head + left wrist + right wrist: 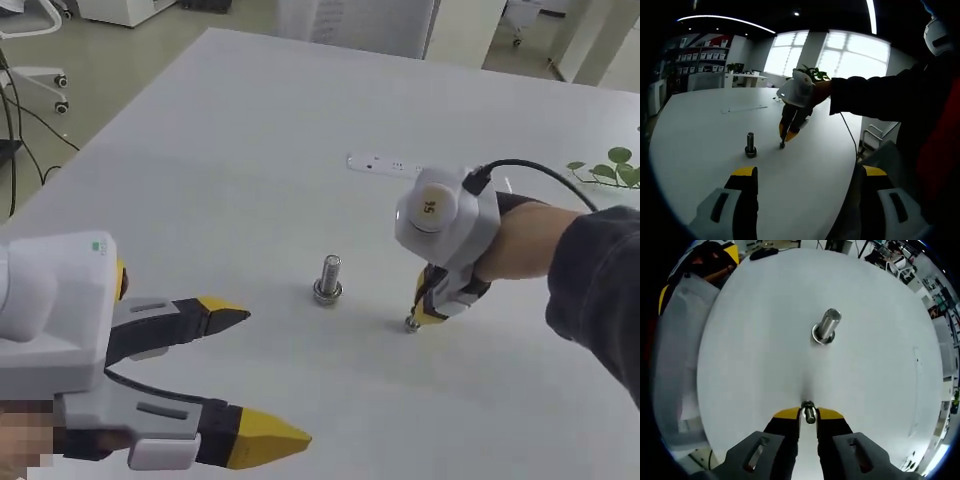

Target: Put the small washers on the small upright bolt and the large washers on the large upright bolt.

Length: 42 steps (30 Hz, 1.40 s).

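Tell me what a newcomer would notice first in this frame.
The right claw points down at mid-right of the head view, its yellow tips closed around the small bolt on the white table. Just left of it, the large bolt stands upright in the open. The left claw gapes open in the near-left corner, holding nothing.

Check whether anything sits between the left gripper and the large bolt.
Nothing visible does. Bare table lies between the open left gripper and the large bolt. The right gripper stands off to the side, jaws closed around the small bolt.
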### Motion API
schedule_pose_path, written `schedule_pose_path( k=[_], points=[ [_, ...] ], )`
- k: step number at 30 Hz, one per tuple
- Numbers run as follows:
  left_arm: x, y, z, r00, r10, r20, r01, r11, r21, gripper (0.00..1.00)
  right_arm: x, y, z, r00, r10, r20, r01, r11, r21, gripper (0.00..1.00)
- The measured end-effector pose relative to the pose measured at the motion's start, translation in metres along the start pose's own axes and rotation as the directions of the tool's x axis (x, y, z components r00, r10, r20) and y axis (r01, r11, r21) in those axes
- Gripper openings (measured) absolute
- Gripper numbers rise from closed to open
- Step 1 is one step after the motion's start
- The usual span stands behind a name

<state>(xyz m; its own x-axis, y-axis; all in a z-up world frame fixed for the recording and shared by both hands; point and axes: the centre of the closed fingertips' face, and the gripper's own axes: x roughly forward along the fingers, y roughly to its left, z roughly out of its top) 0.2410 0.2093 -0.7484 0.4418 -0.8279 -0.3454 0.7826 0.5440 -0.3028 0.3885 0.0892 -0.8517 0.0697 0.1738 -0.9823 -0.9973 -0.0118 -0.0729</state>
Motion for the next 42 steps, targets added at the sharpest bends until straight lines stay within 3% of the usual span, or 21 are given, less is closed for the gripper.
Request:
schedule_pose_path(
  k=[19, 42],
  points=[
    [0.0, 0.003, -0.002, 1.0, 0.004, -0.005, -0.004, 1.0, -0.007, 0.84, 0.014, 0.0, -0.003, 1.0, 0.008, 0.005, -0.008, 1.0, 0.009, 0.14],
    [0.001, 0.003, -0.001, 1.0, -0.001, -0.009, 0.001, 1.0, -0.007, 0.83, 0.015, 0.001, -0.003, 1.0, 0.001, 0.004, -0.001, 1.0, 0.007, 0.16]
  ],
)
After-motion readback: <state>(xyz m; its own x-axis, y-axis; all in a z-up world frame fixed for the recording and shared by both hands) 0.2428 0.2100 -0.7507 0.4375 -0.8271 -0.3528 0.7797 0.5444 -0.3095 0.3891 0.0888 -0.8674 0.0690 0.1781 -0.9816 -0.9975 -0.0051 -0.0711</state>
